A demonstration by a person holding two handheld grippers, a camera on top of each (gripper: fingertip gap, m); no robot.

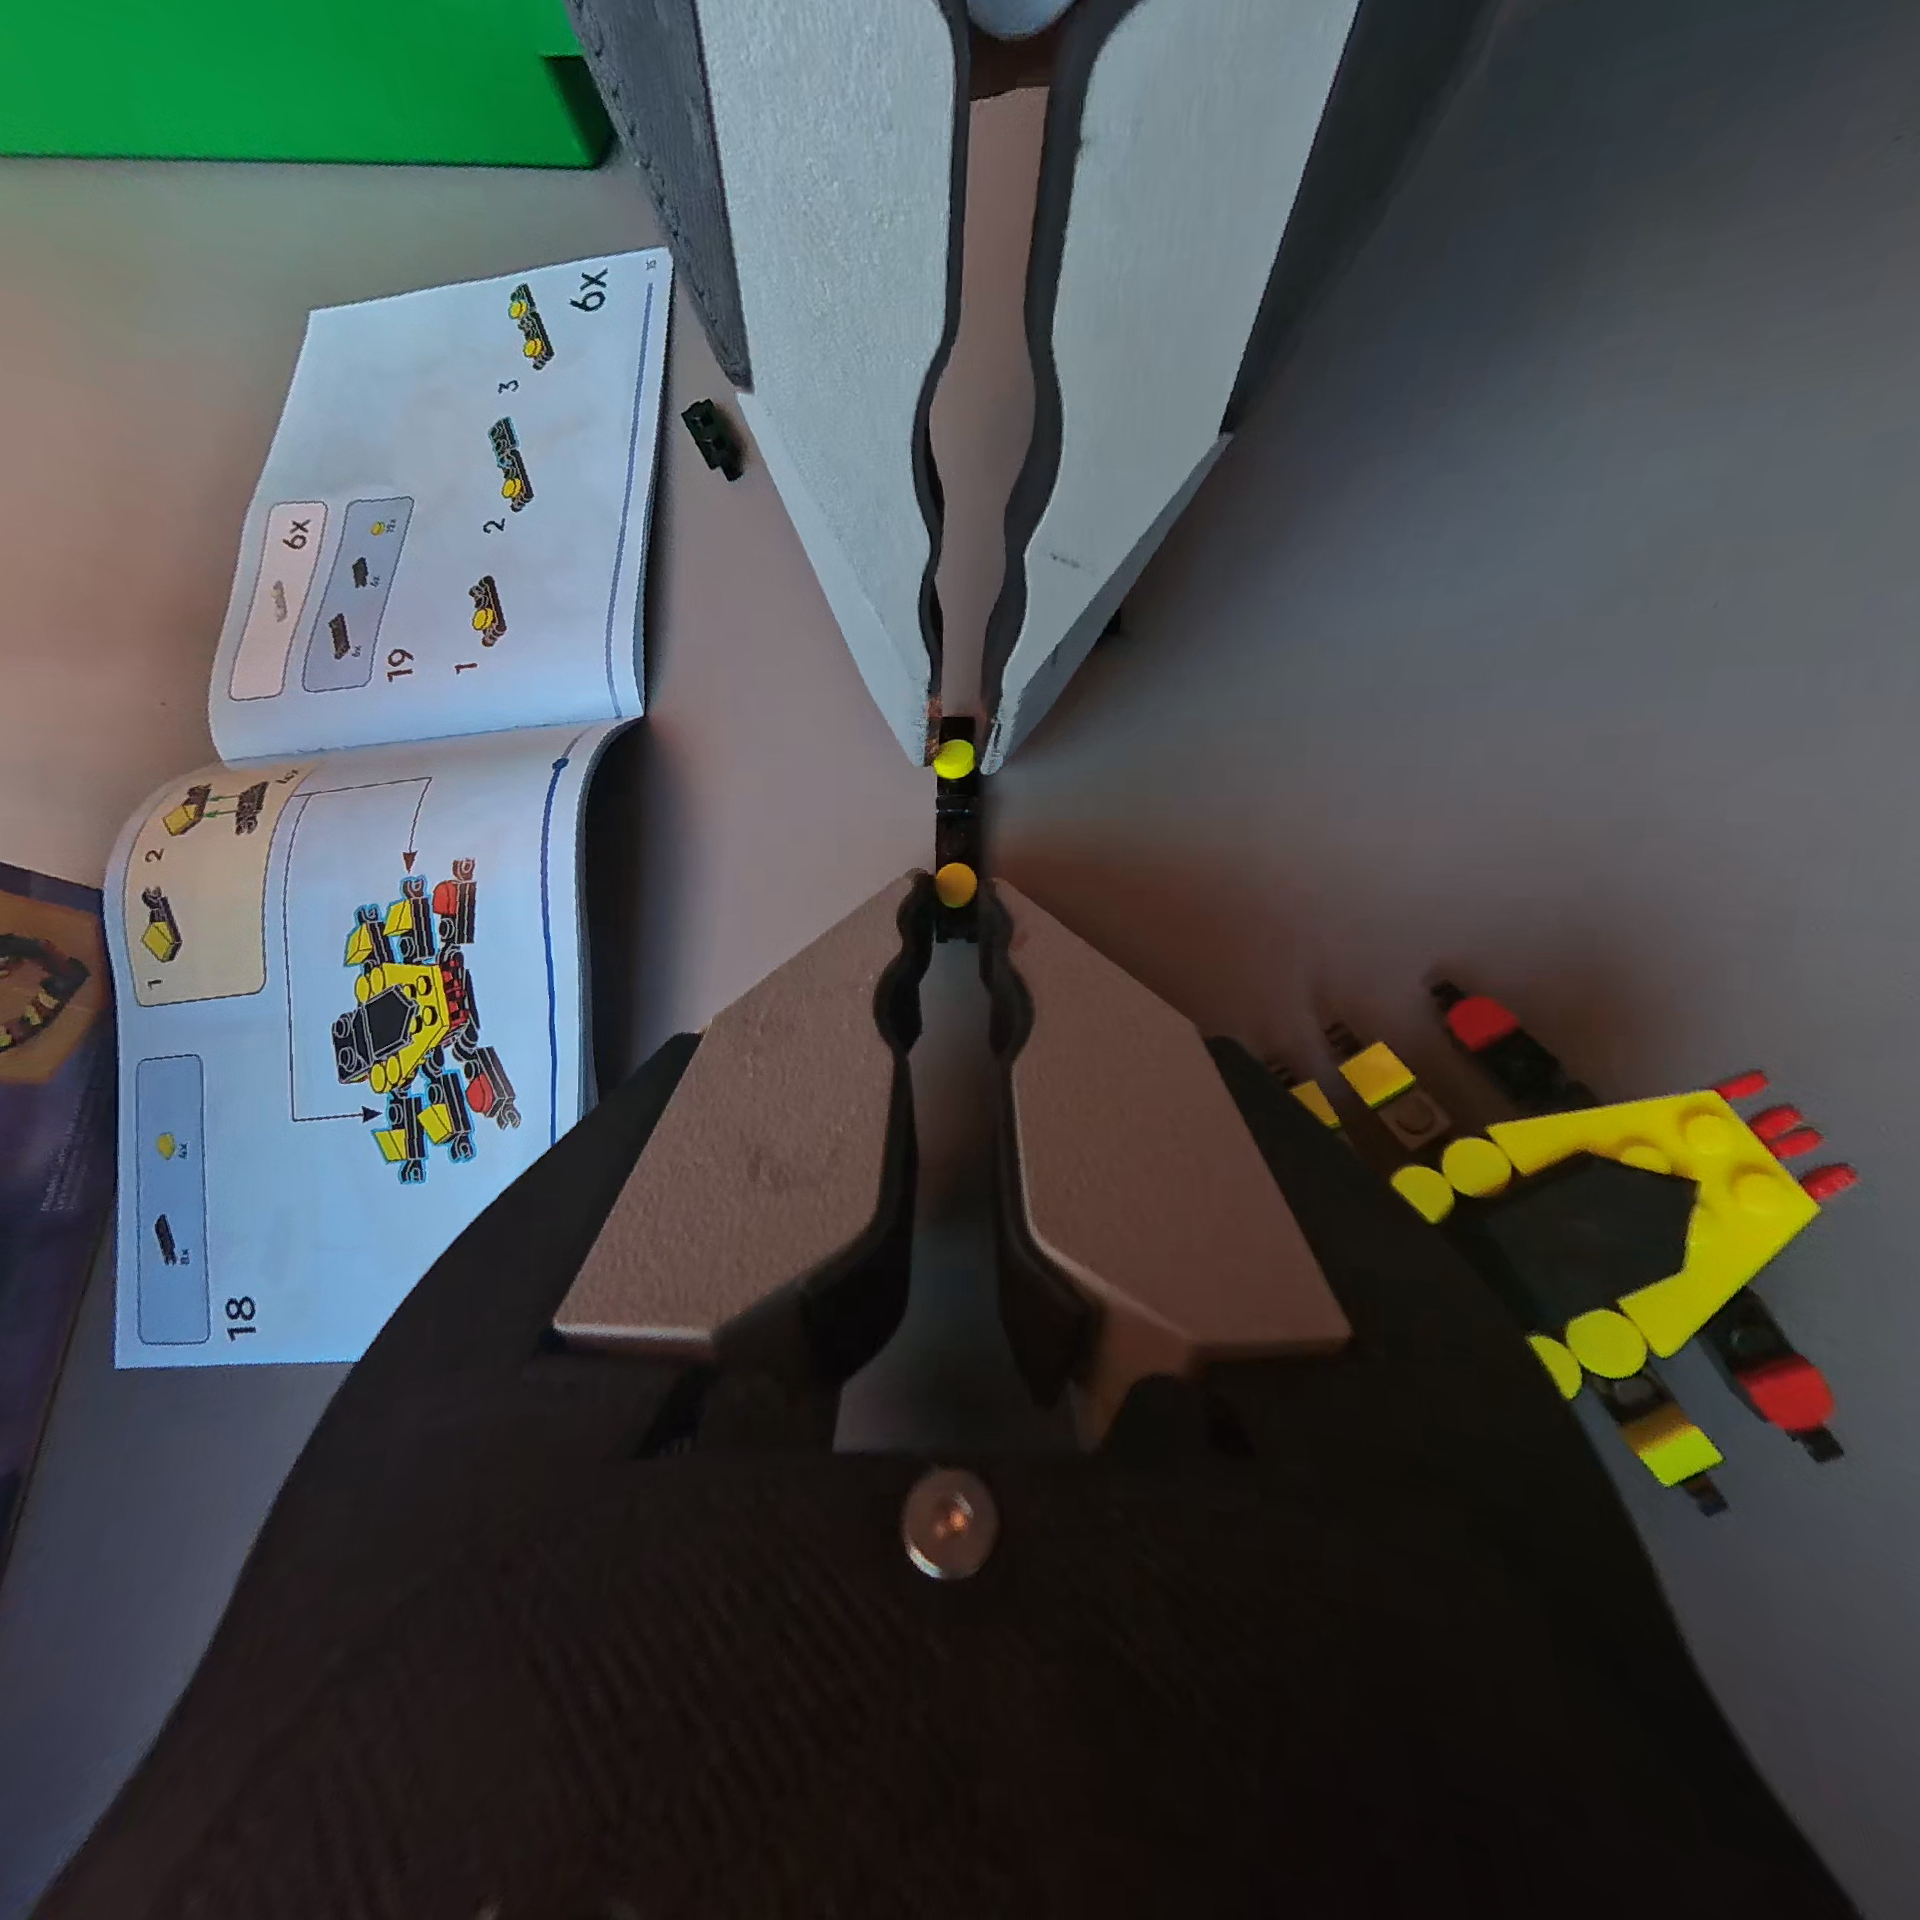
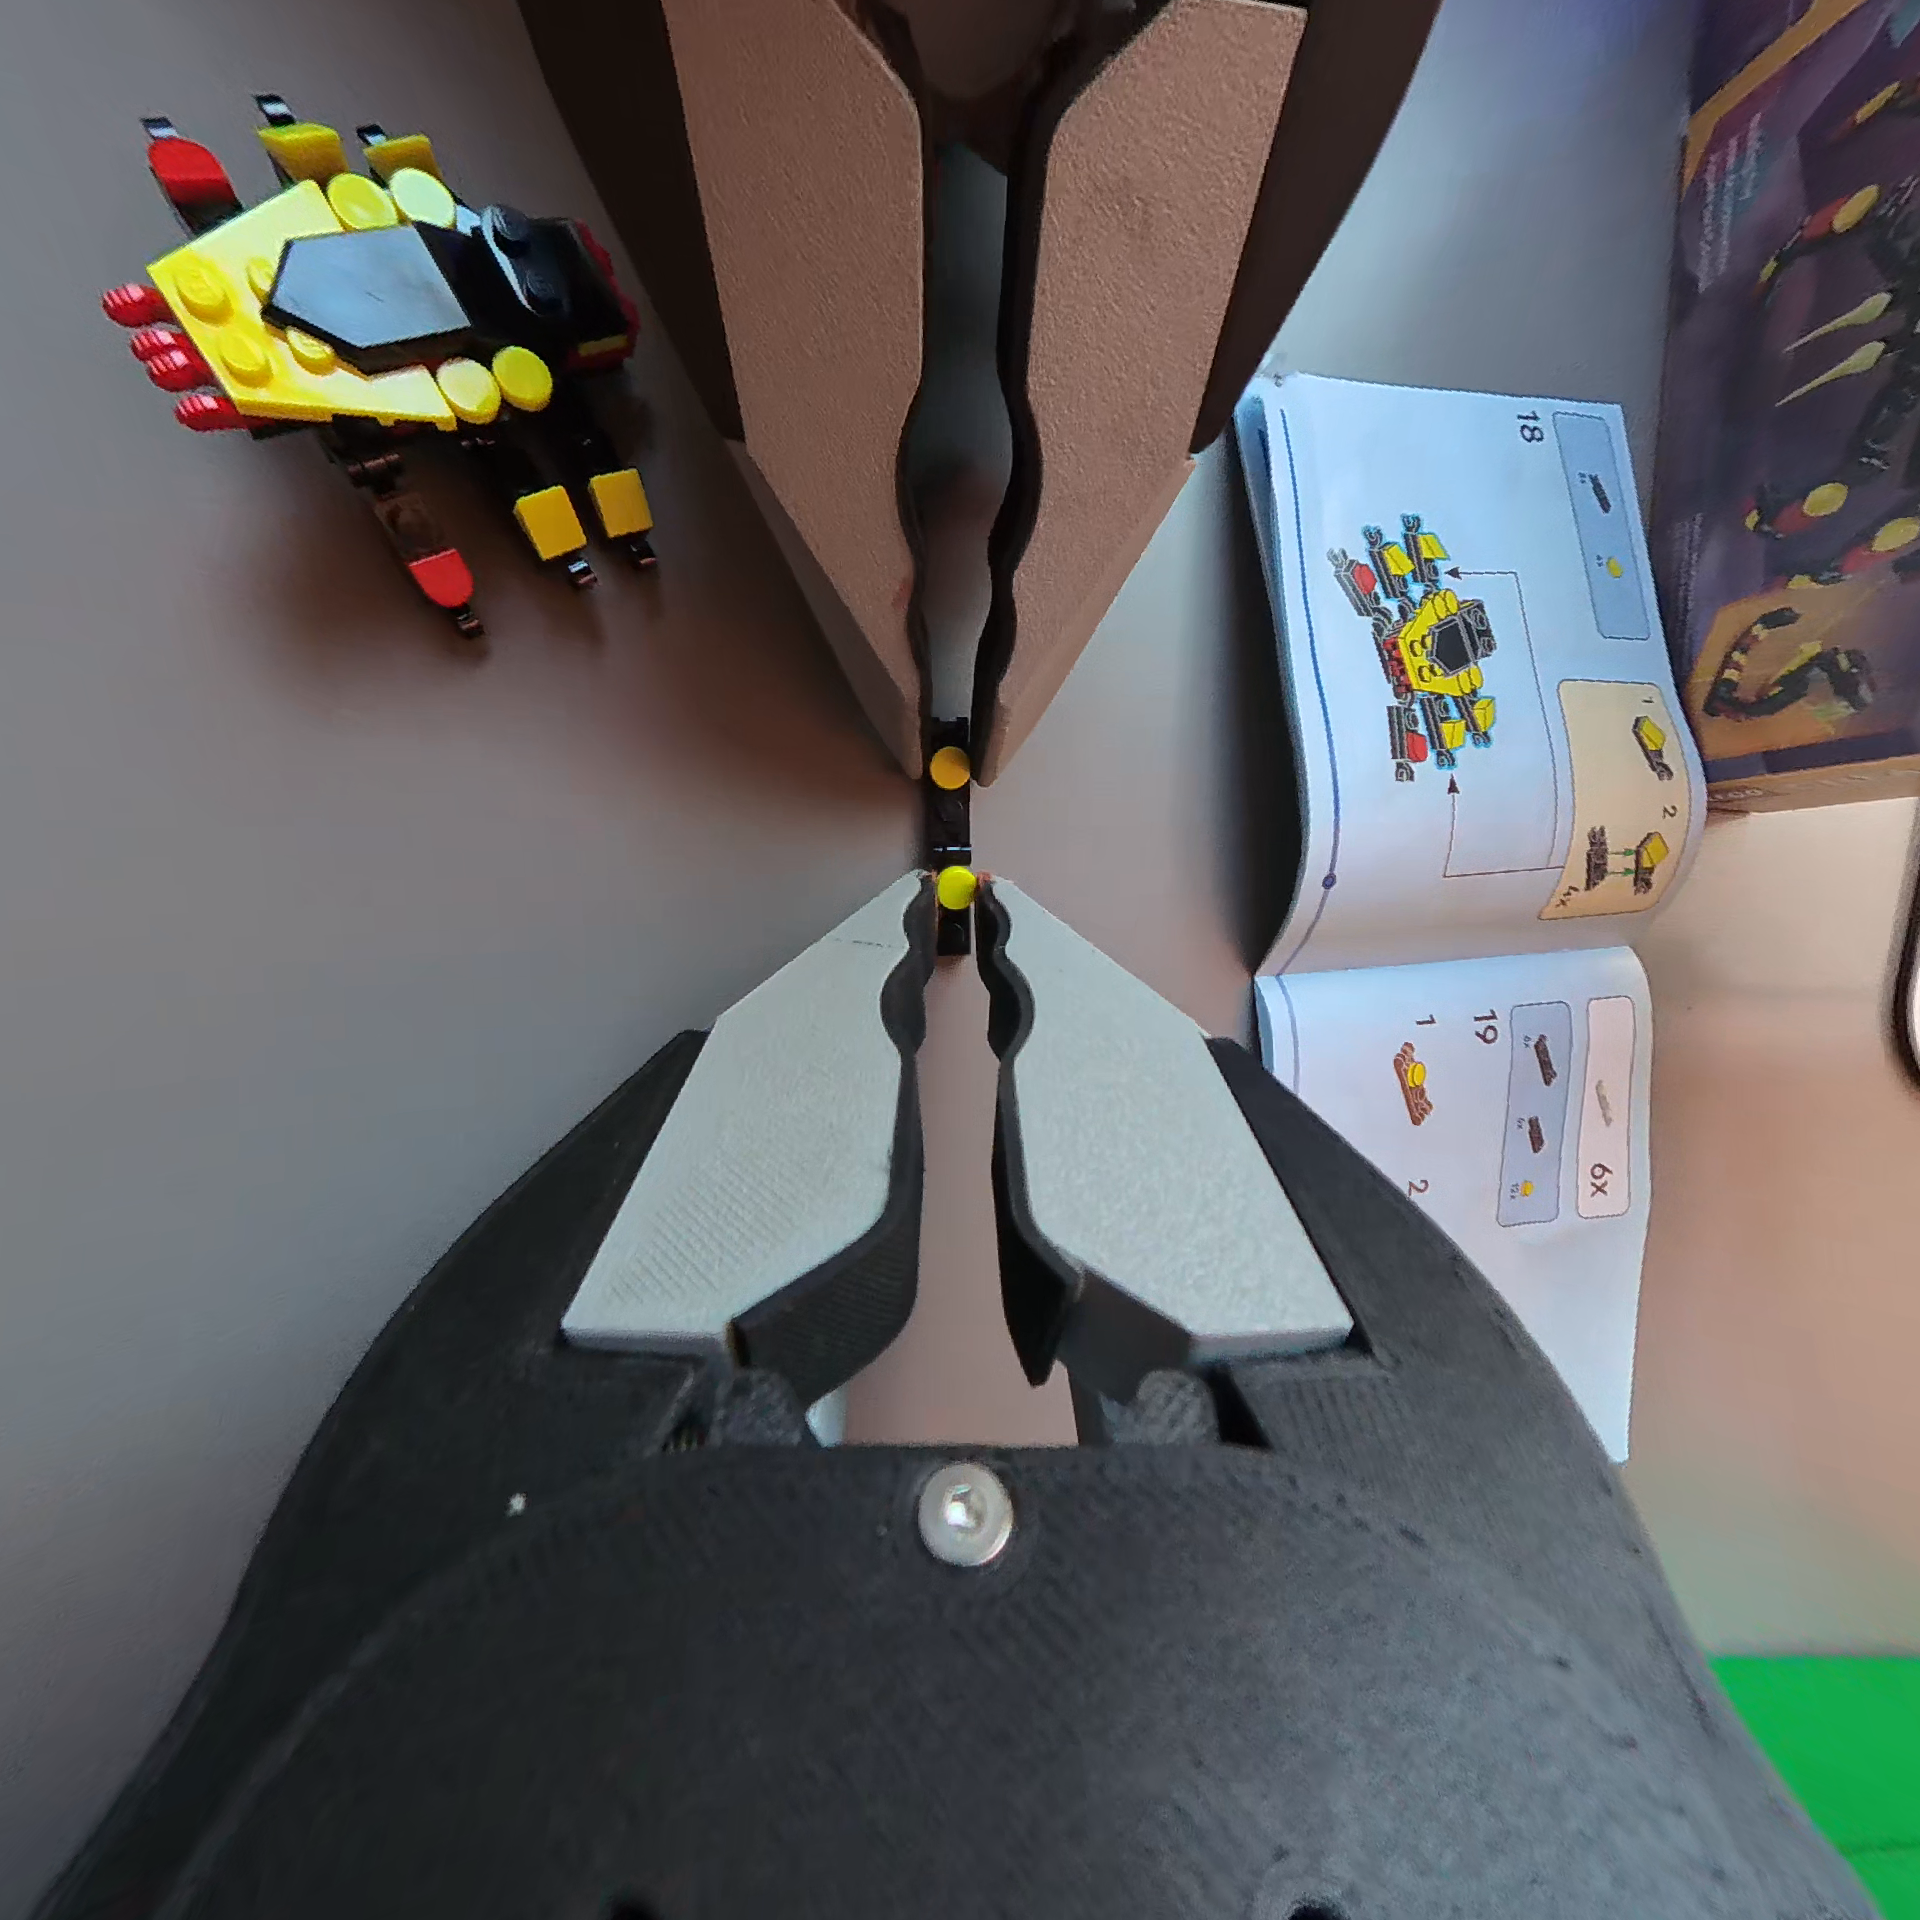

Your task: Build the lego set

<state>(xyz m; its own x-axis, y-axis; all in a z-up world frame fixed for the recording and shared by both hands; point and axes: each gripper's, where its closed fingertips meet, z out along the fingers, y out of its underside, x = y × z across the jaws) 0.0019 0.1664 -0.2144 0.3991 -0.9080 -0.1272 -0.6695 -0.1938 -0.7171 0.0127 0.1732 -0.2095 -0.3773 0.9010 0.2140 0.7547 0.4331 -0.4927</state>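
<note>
Left gripper [image 1: 956,914]: brown fingers rise from the bottom centre of the left wrist view, clamped on the near end of a small black lego strip [image 1: 956,831] carrying two yellow round studs.
Right gripper [image 2: 956,914]: grey fingers rise from the bottom centre of the right wrist view, closed on the opposite end of the same strip [image 2: 951,821]; in the left wrist view it enters from the top centre [image 1: 961,743].
Pose: the two grippers meet tip to tip at mid-frame, fingers in line, the strip bridging the short gap between them.
Strip: held above the grey table [image 1: 1558,623]; whether it touches the surface cannot be told.
Open room, left wrist view: bare table on the right and upper right of the fingers; a narrow clear band on their left.
Lego model [image 1: 1621,1226]: yellow, black and red, lower right beside the left gripper's body; upper left in the right wrist view [image 2: 374,322], apart from the fingers.
Instruction booklet [image 1: 416,831]: open, left of centre, its edge near the fingertips; right of centre in the right wrist view [image 2: 1455,727].
Loose black piece [image 1: 713,436]: upper centre-left, just beside the grey finger.
Box [image 2: 1808,416]: purple, at the far upper right, touching the booklet's edge.
Green surface [image 1: 291,78]: upper left corner, well apart.
</note>
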